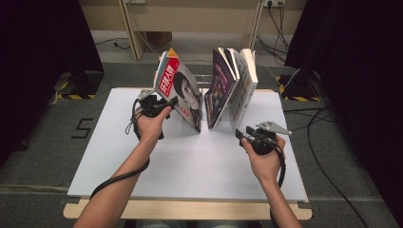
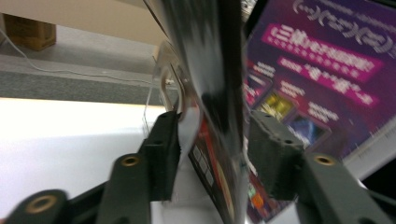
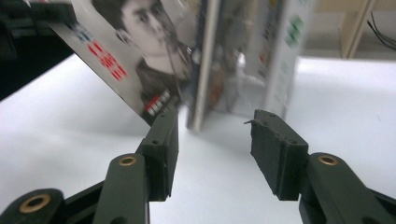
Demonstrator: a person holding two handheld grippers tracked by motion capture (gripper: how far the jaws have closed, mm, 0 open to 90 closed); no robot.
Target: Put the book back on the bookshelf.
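Already the left claw point(image 1: 167, 102) straddles the portrait magazine point(image 1: 183, 92), tilted off the standing books point(image 1: 233, 85) on the counter point(image 1: 190, 161); pads not yet pressing; right claw point(image 1: 243, 134) open, empty; removal remains.

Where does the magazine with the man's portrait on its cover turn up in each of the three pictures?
High view: the portrait magazine leans upper centre-left, at the left claw.
Left gripper view: its blurred dark edge runs down the centre.
Right gripper view: it slants across the upper left.
Shared landmark: the white tabletop.
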